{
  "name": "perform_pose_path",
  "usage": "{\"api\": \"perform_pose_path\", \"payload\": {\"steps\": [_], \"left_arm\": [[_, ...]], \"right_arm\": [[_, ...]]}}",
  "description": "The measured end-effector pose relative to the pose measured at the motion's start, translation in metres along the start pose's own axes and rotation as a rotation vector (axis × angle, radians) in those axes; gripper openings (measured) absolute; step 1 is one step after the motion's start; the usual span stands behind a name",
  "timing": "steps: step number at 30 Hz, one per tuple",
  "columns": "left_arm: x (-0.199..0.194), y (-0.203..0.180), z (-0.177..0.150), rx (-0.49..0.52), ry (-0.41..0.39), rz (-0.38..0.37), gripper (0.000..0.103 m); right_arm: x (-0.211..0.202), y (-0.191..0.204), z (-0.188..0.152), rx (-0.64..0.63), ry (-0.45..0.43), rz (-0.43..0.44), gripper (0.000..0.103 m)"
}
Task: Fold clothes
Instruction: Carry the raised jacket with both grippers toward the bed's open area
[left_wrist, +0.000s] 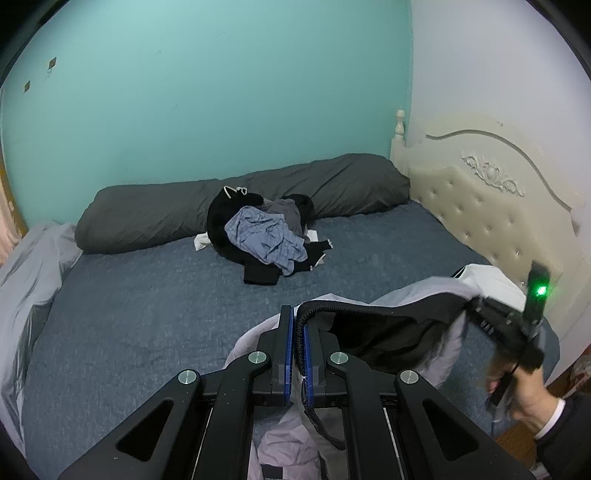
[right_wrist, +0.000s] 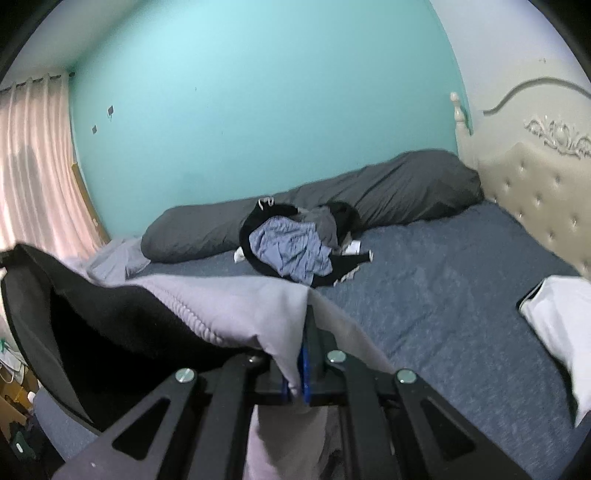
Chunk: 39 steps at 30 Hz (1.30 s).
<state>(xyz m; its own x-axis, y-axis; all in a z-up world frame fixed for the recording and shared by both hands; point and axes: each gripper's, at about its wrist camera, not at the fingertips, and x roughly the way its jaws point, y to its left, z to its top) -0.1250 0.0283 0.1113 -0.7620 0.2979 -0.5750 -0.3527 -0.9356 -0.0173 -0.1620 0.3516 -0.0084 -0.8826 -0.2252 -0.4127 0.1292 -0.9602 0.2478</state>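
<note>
Both jaws are clamped on a pale grey, black-lined fabric garment (right_wrist: 236, 306), stretched sideways between the left gripper (left_wrist: 298, 332) and right gripper (right_wrist: 304, 350). Its lower part is cut off below both views.

Beyond the fingers (left_wrist: 299, 332) a heap of clothes (left_wrist: 269, 236) lies on the bed (left_wrist: 147, 314), a long pillow (left_wrist: 236, 203) behind it, the headboard (left_wrist: 491, 210) at right.

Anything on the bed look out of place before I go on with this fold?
Only the unfolded heap of clothes against the dark long pillow: crumpled, one black piece trailing onto the blue bedcover. Nothing looks damaged or spilled.
</note>
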Motion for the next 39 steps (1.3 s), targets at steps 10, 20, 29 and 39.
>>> {"api": "perform_pose_path", "payload": {"steps": [10,20,29,39], "left_arm": [[-0.028,0.009,0.026,-0.052,-0.085,-0.017,0.005],[-0.102,0.020,0.077,-0.059,-0.221,0.002,0.005],[-0.195,0.024,0.113,-0.044,-0.362,0.045,0.005],[-0.277,0.013,0.112,-0.023,-0.441,0.079,0.005]], "right_arm": [[-0.049,0.016,0.084,-0.072,-0.090,0.005,0.004],[-0.109,0.063,0.174,-0.167,-0.210,0.047,0.004],[-0.179,0.108,0.232,-0.248,-0.307,0.094,0.004],[-0.253,0.140,0.243,-0.280,-0.363,0.144,0.004]]}}
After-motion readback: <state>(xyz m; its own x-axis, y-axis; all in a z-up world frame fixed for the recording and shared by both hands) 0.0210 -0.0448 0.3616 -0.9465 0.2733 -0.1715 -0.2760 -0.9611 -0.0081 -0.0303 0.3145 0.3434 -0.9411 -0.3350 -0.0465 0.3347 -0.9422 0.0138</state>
